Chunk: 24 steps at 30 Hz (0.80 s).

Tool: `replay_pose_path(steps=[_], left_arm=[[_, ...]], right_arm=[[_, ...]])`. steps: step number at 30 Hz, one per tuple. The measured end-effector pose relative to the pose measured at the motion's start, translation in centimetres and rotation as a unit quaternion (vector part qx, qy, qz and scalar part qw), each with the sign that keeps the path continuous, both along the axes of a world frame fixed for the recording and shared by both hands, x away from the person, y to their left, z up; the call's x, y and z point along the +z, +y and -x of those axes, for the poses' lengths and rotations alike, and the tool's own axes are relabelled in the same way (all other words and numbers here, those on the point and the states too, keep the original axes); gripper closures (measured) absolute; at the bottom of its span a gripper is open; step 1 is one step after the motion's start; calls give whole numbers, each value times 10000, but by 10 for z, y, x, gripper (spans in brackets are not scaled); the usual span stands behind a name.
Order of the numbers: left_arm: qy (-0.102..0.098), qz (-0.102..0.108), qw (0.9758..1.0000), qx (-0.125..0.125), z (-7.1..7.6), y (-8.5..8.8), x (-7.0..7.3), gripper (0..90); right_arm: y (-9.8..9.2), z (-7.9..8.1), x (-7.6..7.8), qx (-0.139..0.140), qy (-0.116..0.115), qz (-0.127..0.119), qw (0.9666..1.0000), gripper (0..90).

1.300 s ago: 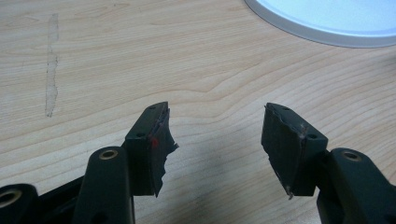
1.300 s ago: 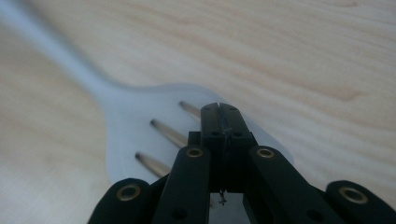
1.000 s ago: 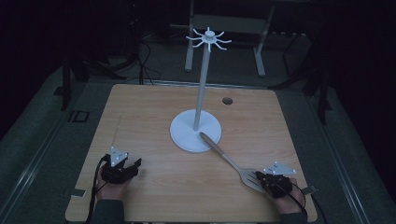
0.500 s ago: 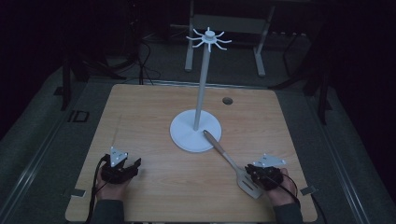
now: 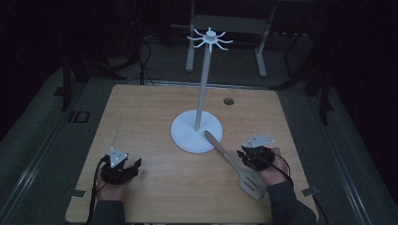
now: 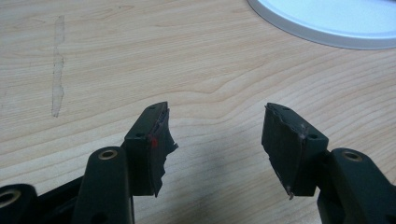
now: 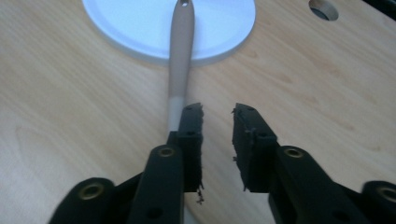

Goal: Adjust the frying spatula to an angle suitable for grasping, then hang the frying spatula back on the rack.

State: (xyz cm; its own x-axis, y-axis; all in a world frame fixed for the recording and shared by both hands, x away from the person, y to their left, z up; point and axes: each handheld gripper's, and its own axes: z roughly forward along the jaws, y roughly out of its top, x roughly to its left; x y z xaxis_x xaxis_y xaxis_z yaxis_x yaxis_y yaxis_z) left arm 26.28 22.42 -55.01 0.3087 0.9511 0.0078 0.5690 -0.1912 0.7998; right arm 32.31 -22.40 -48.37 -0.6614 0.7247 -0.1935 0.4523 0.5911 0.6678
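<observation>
A white hook stand (image 5: 202,84) rises from a round base (image 5: 187,136) in the middle of the wooden table. A spatula (image 5: 228,157) lies flat, the end of its beige handle on the base and its slotted blade (image 5: 252,183) toward the near right. My right gripper (image 5: 246,155) stands open just right of the handle. In the right gripper view the handle (image 7: 180,51) runs under the left jaw, and the gap of the gripper (image 7: 218,112) shows bare wood. My left gripper (image 5: 134,165) rests open at the near left, nothing between its fingers (image 6: 154,135).
A small round hole (image 5: 228,101) sits in the table behind the stand, also seen as a hole (image 7: 323,9) in the right gripper view. The base edge (image 6: 327,28) lies ahead of my left gripper. Dark floor and metal frame legs surround the table.
My right gripper has moved forward and left, from beside the spatula's blade to beside its handle. The spatula and my left gripper have not moved.
</observation>
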Motion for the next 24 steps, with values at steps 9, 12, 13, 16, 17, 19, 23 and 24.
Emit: replay_pose_path(steps=[9, 12, 13, 16, 17, 19, 23, 24], left_arm=[[-10, 7, 10000, -15, 0, 0, 1, 419], [-14, -1, 10000, -18, 0, 0, 1, 419], [-14, 5, 10000, -17, 1, 0, 1, 419], [-11, 12, 10000, -12, 0, 0, 1, 419], [-10, 13, 10000, -6, 0, 0, 0, 418], [-10, 11, 10000, -9, 0, 0, 0, 418], [-8, 6, 10000, -11, 0, 0, 1, 418], [-7, 3, 10000, -11, 0, 0, 1, 418]], right_arm=[[9, -15, 9, 13, -16, 26, 10000, 620], [10, -19, 10, -30, -10, 8, 10000, 616], [10, -20, 11, -43, -3, 7, 10000, 614], [11, -24, 10, -38, 80, 63, 9999, 597], [11, -26, 9, -24, 127, 99, 9999, 594], [12, -29, 8, -23, 223, 162, 9996, 592], [14, -35, 5, 7, 364, 299, 9989, 583], [15, -36, 4, 27, 376, 312, 9988, 575]])
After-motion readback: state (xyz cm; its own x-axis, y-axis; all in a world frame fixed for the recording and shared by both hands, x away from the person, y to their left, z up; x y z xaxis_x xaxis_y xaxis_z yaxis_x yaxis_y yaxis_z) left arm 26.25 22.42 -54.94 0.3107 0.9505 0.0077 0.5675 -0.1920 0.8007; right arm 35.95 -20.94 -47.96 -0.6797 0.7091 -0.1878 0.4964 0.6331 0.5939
